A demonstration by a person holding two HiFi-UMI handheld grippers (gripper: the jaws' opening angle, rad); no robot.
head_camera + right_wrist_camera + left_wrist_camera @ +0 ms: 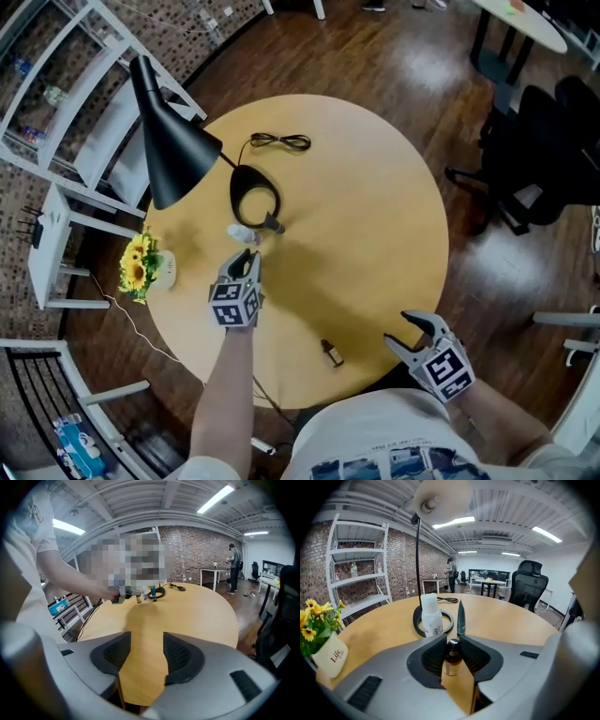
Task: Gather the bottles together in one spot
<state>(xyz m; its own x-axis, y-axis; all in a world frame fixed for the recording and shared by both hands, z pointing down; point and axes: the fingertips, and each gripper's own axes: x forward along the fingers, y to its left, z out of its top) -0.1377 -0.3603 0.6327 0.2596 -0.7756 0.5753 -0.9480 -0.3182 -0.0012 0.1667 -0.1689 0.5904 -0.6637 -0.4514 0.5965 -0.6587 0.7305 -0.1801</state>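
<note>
The left gripper (246,260) has its jaws closed on a small amber bottle (450,660) with a black cap, which stands upright between the ribbed pads. Just beyond the jaw tips, in the left gripper view, stand a white bottle (431,617) with a printed label and a slim, dark green bottle (461,617) with a pointed top. The two are near each other. The white bottle stands in front of the black ring-shaped lamp base (416,620), and the green bottle is at the ring's right edge.

The right gripper (146,644) has its jaws spread wide, with only bare tabletop showing between the pads. In the head view it hangs at the near right edge of the round wooden table (375,216), well apart from the left gripper. On the table between the two grippers, towards the near edge, lies a second small brown bottle (331,352) on its side, well apart from the group at the lamp base.

A black lamp (173,141) rises from the ring and leans its conical shade to the left. A coiled black cable (279,142) lies beyond the base. A white pot of sunflowers (329,654) stands at the table's left edge. A white shelf unit (356,564) stands against the brick wall behind it.
</note>
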